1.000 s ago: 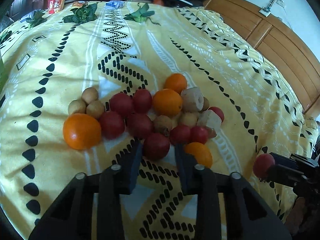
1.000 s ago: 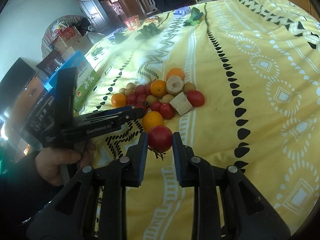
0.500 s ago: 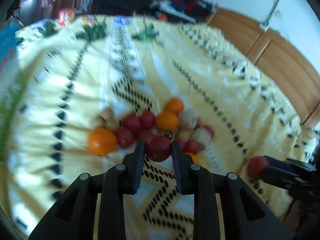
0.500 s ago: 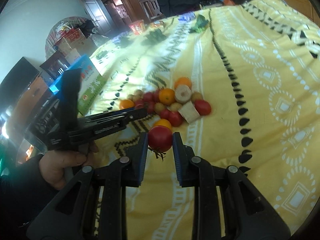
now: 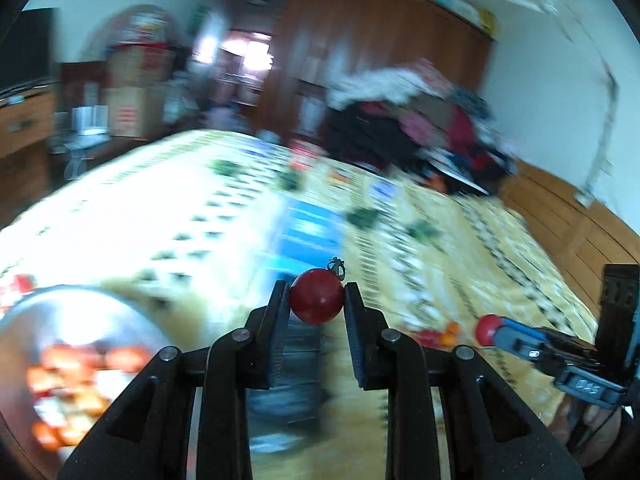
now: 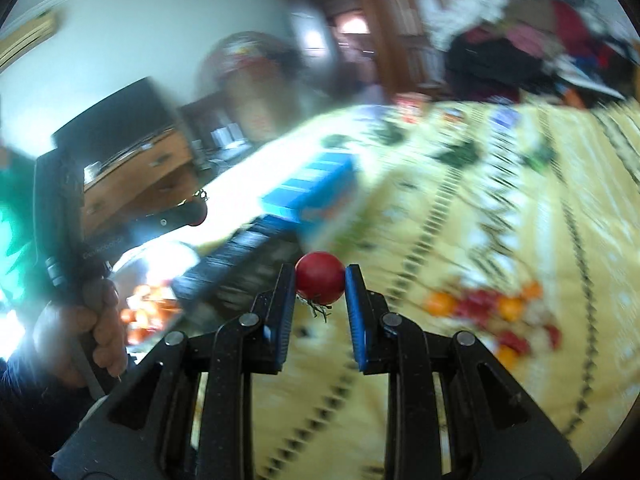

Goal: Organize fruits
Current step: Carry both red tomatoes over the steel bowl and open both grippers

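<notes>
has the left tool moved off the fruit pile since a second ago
Yes. The left tool, shut on a red tomato, has lifted and swung left: the fruit pile now lies low right, a metal bowl lower left.

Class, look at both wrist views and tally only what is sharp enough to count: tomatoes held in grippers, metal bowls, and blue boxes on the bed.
Tomatoes held in grippers: 2, one in the left gripper, one in the right gripper
Metal bowls: 1
Blue boxes: 1
Total: 4
The loose fruit is too blurred to count.

Blue box (image 5: 308, 236) ahead blocks the way (blurred), bedspread (image 5: 472, 264) rightward clear
</notes>
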A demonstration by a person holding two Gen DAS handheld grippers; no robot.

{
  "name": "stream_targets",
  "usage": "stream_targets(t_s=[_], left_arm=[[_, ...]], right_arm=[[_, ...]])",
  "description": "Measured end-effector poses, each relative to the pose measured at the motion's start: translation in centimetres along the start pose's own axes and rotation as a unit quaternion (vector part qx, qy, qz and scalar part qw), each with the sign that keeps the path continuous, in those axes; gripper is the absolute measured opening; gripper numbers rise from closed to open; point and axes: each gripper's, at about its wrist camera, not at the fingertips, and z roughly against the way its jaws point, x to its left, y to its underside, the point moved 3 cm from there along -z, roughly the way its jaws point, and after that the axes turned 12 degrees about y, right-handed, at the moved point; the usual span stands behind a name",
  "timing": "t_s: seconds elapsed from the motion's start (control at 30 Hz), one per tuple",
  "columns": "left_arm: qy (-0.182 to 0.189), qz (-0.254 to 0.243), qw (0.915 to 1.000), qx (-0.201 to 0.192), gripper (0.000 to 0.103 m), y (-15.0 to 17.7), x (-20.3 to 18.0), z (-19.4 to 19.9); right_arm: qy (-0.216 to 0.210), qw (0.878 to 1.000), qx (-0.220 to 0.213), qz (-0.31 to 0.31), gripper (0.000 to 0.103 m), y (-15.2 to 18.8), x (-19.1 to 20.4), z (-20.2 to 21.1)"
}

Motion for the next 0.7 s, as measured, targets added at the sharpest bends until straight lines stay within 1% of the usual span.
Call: stream_targets(t_s=[0.07, 0.1, 0.2, 0.27, 0.37, 0.5, 0.57, 0.7], left_arm=[[-0.035, 0.027, 0.9989, -0.013, 0.027, -0.1, 4.0, 3.4], [-0.051, 0.040, 0.9978, -0.017, 0.027, 0.0, 5.7, 4.6], [-0.088, 0.079, 0.9928, -0.017, 0.027, 1.1, 10.7, 7.6], [-0.100, 0.096, 0.9903, -0.010, 0.027, 2.1, 13.0, 8.4], [-0.115, 0.124, 0.9855, 0.013, 0.027, 4.0, 16.0, 8.7], [-0.119, 0.149, 0.9809, 0.039, 0.027, 6.3, 18.5, 8.3], [-0.119, 0.150, 0.9804, 0.047, 0.027, 7.3, 18.9, 8.8], [-0.115, 0.157, 0.9791, 0.057, 0.027, 8.1, 19.6, 8.8]], right_arm=[[-0.036, 0.999, 0.000, 0.025, 0.026, -0.8, 4.6, -0.9], [-0.051, 0.998, 0.002, 0.034, 0.026, -1.1, 6.2, -1.3], [-0.095, 0.993, 0.021, 0.062, 0.026, -1.3, 11.8, -3.6], [-0.115, 0.990, 0.038, 0.077, 0.026, -1.0, 15.0, -5.3], [-0.132, 0.984, 0.064, 0.099, 0.026, -0.2, 18.8, -7.7], [-0.135, 0.979, 0.102, 0.115, 0.026, 1.7, 21.3, -10.3], [-0.134, 0.977, 0.118, 0.118, 0.026, 2.4, 21.9, -11.2], [-0.130, 0.974, 0.143, 0.120, 0.026, 3.9, 22.8, -12.3]])
